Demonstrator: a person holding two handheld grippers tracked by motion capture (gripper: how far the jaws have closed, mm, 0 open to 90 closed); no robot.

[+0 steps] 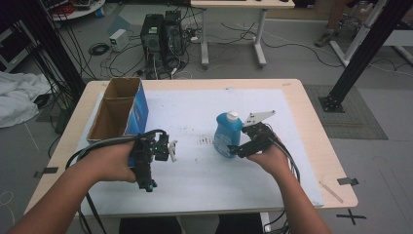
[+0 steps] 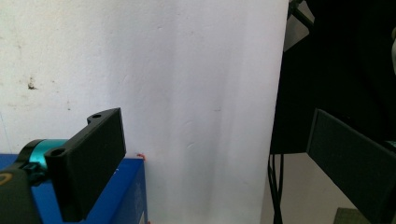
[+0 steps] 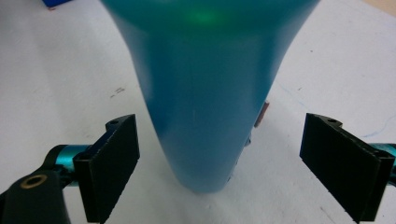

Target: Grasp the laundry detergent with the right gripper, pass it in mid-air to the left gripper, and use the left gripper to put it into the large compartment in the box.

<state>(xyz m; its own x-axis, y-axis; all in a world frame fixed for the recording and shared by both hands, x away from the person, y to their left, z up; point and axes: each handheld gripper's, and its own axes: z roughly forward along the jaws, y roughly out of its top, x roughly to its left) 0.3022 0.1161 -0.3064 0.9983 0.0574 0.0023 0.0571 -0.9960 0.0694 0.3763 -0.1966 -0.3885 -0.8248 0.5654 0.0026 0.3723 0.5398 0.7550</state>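
Standing upright near the middle of the white mat (image 1: 195, 185), the blue bottle (image 1: 227, 135) is sitting directly ahead of the right gripper (image 1: 238, 149), whose jaws are gaping wide on either side of its base without touching it. The left gripper (image 1: 168, 147), jaws also apart, is hovering well away beside the blue cardboard box (image 1: 139, 109).
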